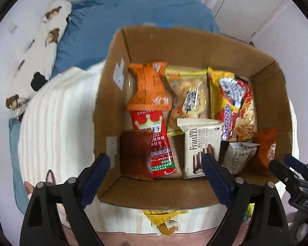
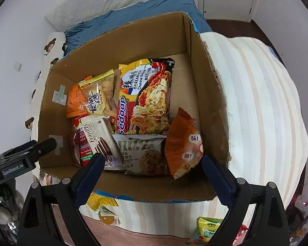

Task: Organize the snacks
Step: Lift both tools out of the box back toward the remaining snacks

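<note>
Left wrist view first: I see my left gripper (image 1: 156,164) spread wide and carrying nothing, its dark blue fingers (image 1: 96,170) low in the frame, hanging over the near edge of the cardboard box (image 1: 195,43). My right gripper (image 2: 152,164) is likewise released and empty, poised over the same near edge in its own view.

The snacks are mostly in the box already. Across the middle of the left frame lie an orange packet (image 1: 148,88), a clear biscuit bag (image 1: 187,100) and the Sedaap noodle pack (image 1: 234,104). Nearer the bottom are a red sachet (image 1: 158,141), a dark brown pouch (image 1: 135,153) and the white Franzzi wafer pack (image 1: 201,143). In the right wrist view an oat cookie bag (image 2: 141,153) and an orange crisp packet (image 2: 182,145) sit at lower centre, the crisp packet leaning on edge.

I judge the job unfinished: a yellow packet (image 2: 101,203) peeks out under the box at lower left of the right frame, and a green packet (image 2: 208,228) lies outside at lower right.

Risks from here: the box rests on a soft striped blanket (image 2: 256,102), so pressing on its rim could tip it. Reaching for the trapped yellow packet could drag the box along. The two grippers are close, so they could collide.
</note>
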### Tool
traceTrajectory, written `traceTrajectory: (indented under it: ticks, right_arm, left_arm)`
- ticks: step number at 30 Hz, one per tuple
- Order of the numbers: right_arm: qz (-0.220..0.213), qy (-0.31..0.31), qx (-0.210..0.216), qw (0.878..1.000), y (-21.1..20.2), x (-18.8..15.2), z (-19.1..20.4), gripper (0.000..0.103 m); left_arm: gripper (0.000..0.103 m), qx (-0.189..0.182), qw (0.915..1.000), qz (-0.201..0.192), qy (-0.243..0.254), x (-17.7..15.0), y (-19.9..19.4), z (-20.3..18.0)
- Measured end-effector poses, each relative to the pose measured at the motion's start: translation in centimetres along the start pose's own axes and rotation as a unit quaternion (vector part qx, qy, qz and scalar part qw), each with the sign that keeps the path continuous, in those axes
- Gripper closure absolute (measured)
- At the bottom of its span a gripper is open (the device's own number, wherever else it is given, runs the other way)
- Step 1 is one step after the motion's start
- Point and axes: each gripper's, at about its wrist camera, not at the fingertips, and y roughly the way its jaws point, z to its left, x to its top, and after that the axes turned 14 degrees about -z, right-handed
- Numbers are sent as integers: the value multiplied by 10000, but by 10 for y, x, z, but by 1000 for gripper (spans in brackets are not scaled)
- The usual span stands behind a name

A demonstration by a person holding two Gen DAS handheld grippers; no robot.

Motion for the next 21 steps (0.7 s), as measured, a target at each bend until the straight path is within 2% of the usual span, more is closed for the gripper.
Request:
traceTrajectory:
  ticks: [5,9,21]
  right_arm:
    - [-318,-356,-167,9987,-21,-6,15,5]
    - [-610,-493,-216,9967,-43,-16,26,5]
    - [-1434,-734,-286,9865,-119,-50,45,5]
  left_arm:
    - [11,-7,9983,-577,125,-4,-37,-10]
    - [11,143,9938,-1066,296,-17,-69,-18]
    - [11,247,9807,-1903,364,-58,-140,-24]
